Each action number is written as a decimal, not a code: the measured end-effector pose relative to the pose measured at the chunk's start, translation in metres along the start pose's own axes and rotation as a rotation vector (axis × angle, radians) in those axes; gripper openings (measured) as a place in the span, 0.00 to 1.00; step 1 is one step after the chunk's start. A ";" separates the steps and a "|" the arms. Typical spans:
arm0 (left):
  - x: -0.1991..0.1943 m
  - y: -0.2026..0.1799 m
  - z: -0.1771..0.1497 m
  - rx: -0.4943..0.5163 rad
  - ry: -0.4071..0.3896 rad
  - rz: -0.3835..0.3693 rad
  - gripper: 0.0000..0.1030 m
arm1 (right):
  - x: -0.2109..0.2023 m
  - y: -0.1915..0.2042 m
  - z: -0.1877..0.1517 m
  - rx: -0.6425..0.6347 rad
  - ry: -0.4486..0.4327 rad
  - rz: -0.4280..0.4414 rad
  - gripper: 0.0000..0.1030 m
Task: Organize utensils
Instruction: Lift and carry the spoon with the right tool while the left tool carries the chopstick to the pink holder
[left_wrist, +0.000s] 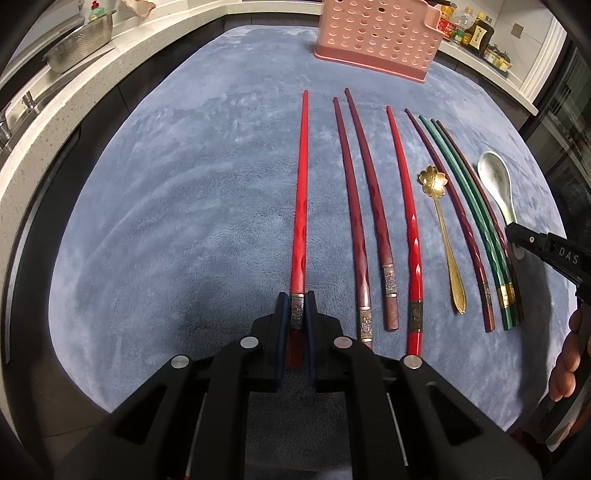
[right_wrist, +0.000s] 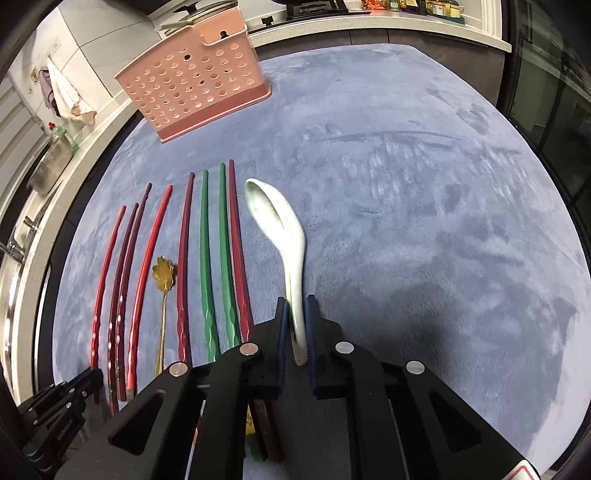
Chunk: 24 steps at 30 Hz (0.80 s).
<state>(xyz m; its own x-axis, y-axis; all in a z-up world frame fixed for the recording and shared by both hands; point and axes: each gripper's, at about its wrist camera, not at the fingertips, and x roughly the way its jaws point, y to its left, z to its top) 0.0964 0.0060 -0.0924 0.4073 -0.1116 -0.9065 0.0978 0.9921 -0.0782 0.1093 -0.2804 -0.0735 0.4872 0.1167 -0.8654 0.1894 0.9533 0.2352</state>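
My left gripper (left_wrist: 297, 295) is shut on the butt end of a red chopstick (left_wrist: 301, 206) that points away over the blue cloth (left_wrist: 166, 184). My right gripper (right_wrist: 295, 301) is shut on the handle of a white ceramic spoon (right_wrist: 284, 229); in the left wrist view the spoon (left_wrist: 495, 184) and the right gripper's fingertip (left_wrist: 524, 236) show at far right. Between them lie several dark red, red and green chopsticks (left_wrist: 376, 206) and a gold flower spoon (left_wrist: 441, 229) in a row. A pink perforated utensil holder (left_wrist: 376, 37) stands at the cloth's far edge and also shows in the right wrist view (right_wrist: 195, 85).
A speckled counter with a metal colander (left_wrist: 77, 44) and a sink runs along the left. Bottles (left_wrist: 476, 33) stand at the back right. The cloth's right half (right_wrist: 443, 221) carries nothing. The left gripper shows at the bottom left of the right wrist view (right_wrist: 66, 402).
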 end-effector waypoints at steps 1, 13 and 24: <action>-0.001 0.001 0.001 -0.008 0.003 -0.009 0.07 | -0.004 0.000 0.000 0.002 -0.002 0.003 0.07; -0.070 0.011 0.026 -0.024 -0.124 -0.022 0.06 | -0.074 0.007 0.022 -0.021 -0.106 -0.029 0.06; -0.133 0.015 0.113 -0.009 -0.310 -0.006 0.06 | -0.108 0.027 0.080 -0.056 -0.211 0.000 0.05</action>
<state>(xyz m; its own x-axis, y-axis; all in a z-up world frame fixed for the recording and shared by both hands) 0.1464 0.0291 0.0738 0.6647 -0.1282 -0.7360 0.0934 0.9917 -0.0883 0.1303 -0.2899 0.0616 0.6556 0.0611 -0.7526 0.1451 0.9680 0.2050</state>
